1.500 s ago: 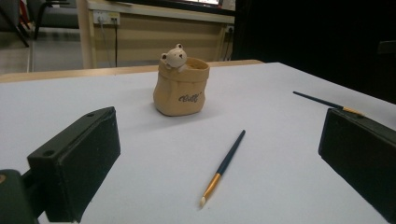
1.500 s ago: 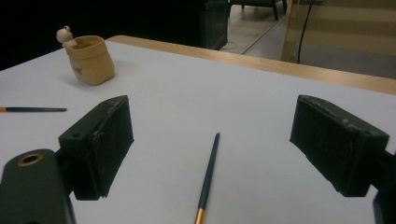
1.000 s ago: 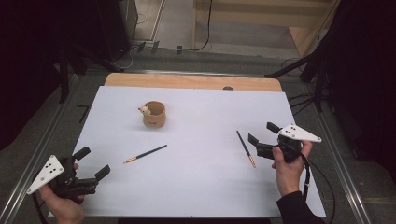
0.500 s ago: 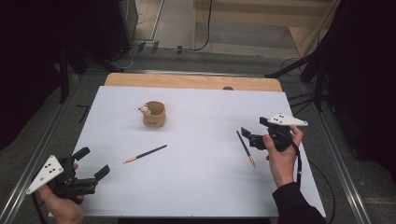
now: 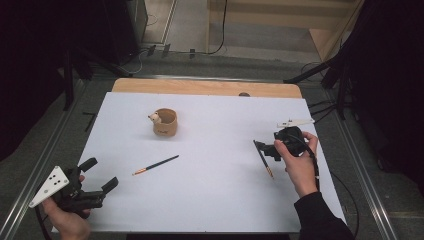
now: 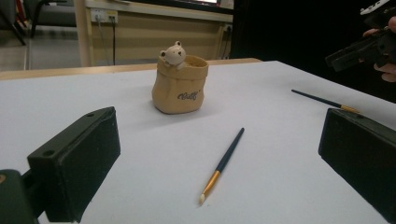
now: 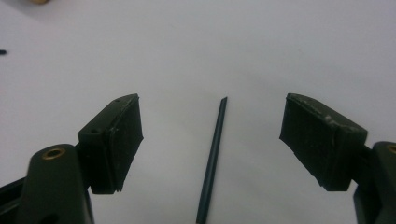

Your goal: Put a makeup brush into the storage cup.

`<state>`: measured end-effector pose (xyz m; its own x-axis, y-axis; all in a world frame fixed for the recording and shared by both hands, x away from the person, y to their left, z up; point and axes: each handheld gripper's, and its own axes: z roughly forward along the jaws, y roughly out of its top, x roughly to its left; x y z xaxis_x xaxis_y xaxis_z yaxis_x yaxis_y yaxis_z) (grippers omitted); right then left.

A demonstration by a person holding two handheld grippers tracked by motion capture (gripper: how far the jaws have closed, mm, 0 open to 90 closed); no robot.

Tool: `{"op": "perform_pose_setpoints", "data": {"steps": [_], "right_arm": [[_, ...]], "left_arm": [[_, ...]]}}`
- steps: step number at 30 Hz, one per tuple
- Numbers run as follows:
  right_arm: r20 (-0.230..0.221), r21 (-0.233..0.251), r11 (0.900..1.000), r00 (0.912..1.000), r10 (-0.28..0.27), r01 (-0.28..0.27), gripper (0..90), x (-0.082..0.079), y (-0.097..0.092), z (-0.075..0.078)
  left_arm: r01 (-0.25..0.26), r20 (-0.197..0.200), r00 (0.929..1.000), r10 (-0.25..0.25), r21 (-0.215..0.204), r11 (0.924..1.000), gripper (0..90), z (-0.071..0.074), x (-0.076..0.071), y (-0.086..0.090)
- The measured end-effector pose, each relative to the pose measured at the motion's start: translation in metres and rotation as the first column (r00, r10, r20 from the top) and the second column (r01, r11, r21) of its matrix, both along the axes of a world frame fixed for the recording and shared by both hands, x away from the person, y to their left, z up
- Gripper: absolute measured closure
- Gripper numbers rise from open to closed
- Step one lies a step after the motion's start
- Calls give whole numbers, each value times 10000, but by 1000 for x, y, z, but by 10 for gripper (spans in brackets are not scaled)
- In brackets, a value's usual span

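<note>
High view: a small tan cup [image 5: 165, 122] stands upright on the white table sheet [image 5: 210, 200], toward the far left of the middle, with a little bear figure perched on its rim. What lies inside the cup cannot be made out from here. A dark brush with a gold ferrule [image 5: 155, 165] lies alone on the sheet, well apart from the cup and nearer the person. A second brush [image 5: 263, 159] lies at the right. The right gripper [image 5: 262, 148] is held by the right hand just over that brush's far end, its jaws spread. The left gripper [image 5: 100, 176] sits at the near left corner with its jaws wide apart and nothing between them.

Left gripper view: the cup, shaped like a soft sack with writing on its side, stands past the two spread jaws. Its interior is hidden by the rim. The gold-ferruled brush lies on the sheet between the jaws and the cup, its tip toward the camera.

Right gripper view: the dark handle of the second brush lies on the sheet between the two pads, touching neither.

Against a second ago, the right gripper has slid leftward over the second brush, and its jaws have just been closing. The left gripper, the cup and both brushes lie as before.
</note>
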<state>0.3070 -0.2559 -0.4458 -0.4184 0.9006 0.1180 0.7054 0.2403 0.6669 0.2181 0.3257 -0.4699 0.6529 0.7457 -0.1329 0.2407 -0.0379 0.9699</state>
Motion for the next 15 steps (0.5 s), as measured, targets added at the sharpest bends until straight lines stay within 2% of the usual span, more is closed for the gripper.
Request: {"op": "perform_pose_setpoints", "data": {"steps": [8,9,10,15], "right_arm": [[-1060,-676,9977,9943,-137,66,362,5,7,-10],[-1060,-676,9977,9943,-137,66,362,5,7,-10],[-1175,-942,9955,9928,-239,128,438,6,8,-13],[-1546,-1379,9904,9876,-266,51,514,7,8,-18]], "left_arm": [[13,-22,10000,-13,-29,10000,0,-1,0,0],[13,-22,10000,-13,-29,10000,0,-1,0,0],[4,-26,10000,-4,-33,10000,0,0,0,0],[-21,-37,10000,21,-53,10000,0,-1,0,1]]}}
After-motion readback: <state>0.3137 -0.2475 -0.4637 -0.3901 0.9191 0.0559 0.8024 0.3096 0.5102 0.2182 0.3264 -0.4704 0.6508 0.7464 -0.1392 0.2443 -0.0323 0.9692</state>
